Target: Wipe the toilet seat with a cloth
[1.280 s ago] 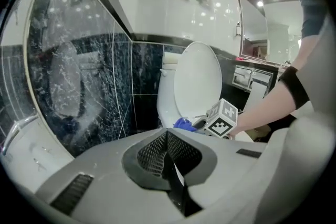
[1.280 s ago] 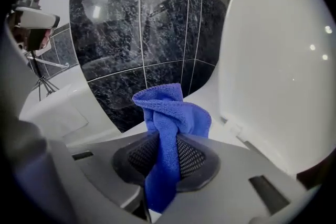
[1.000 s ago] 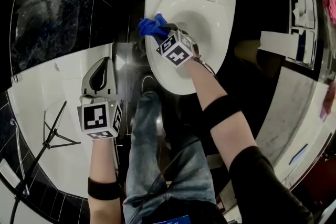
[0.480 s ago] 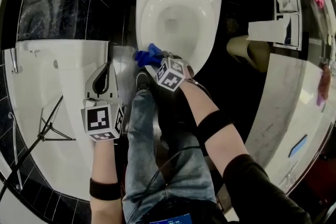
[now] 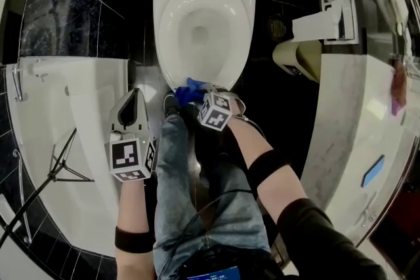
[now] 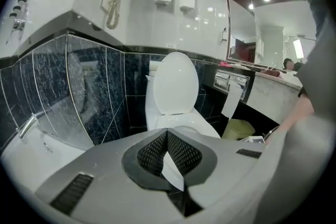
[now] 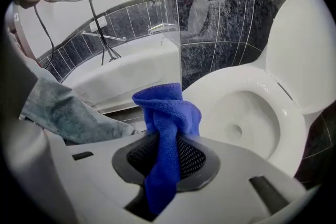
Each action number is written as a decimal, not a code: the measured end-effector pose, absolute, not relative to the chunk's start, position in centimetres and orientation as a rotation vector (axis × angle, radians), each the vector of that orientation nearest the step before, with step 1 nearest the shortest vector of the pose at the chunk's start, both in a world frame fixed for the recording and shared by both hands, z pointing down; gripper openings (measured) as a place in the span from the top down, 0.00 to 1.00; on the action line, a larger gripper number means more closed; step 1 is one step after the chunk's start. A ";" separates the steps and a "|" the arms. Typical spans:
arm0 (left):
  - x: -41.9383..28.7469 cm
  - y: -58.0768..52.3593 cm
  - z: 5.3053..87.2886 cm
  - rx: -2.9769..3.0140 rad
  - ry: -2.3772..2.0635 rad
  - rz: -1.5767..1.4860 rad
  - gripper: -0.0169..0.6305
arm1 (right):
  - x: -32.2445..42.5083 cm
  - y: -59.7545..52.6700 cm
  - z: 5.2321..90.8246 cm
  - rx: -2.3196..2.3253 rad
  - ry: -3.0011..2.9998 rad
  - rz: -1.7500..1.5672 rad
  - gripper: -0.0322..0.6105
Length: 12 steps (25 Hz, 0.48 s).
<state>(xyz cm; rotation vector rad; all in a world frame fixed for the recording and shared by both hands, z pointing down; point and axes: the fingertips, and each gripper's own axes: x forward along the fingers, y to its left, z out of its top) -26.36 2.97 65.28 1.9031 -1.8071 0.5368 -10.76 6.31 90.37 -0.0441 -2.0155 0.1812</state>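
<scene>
Now | right gripper (image 5: 198, 94) pinches cloth (image 5: 187, 92), swept from side to front of toilet seat (image 5: 167, 36) | left gripper (image 5: 129, 108) pressed together | wipe progressing.

Tools: grey-shelled left tool (image 5: 135, 94) and right tool (image 5: 199, 94), black mesh pads (image 6: 149, 153), each topped by a white cube of black square markers (image 5: 131, 159).
Clothing: faded blue jeans (image 5: 197, 187), black long sleeve (image 5: 318, 236), black wristband (image 5: 134, 239).
Cable: thin dark cable (image 5: 190, 223) across the jeans.
</scene>
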 end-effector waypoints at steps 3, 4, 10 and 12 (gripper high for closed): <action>-25.6 2.7 64.5 1.927 -1.795 0.545 0.97 | -9.4 5.9 90.2 -0.005 -1.996 0.205 0.78; -25.6 2.6 64.2 1.933 -1.797 0.546 0.97 | -9.0 5.8 90.2 0.009 -1.981 0.216 0.78; -24.5 2.5 60.8 1.966 -1.790 0.561 0.97 | -6.2 5.0 87.0 0.145 -1.950 0.328 0.78; -24.0 2.8 59.0 1.979 -1.785 0.565 0.97 | -6.1 4.4 83.7 0.217 -2.007 0.355 0.78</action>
